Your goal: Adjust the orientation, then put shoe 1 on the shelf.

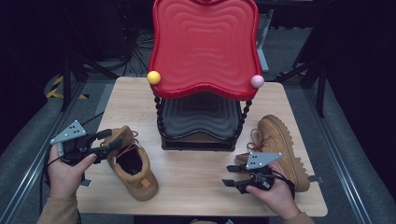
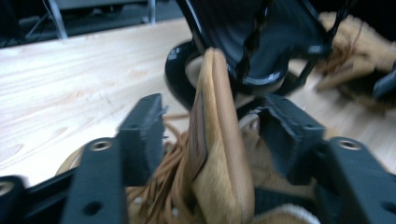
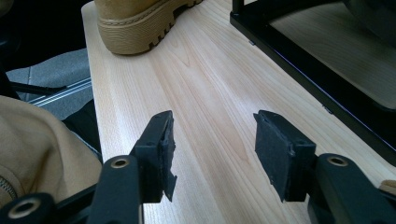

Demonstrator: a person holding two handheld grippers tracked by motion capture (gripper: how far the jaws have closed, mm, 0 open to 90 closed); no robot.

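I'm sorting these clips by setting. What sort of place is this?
Probably a recording lab or studio, not a home: a small wooden table stands in a dark room, with cables and stand legs on the floor behind, and staged props, tan boots and a red two-tier rack.

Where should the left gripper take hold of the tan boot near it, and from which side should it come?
Probably at the back collar of the left boot, coming from the table's left edge. The boot stands upright with its opening upward, and its thin upright collar wall already stands between the open jaws of the left gripper, so the pads could close on its two faces.
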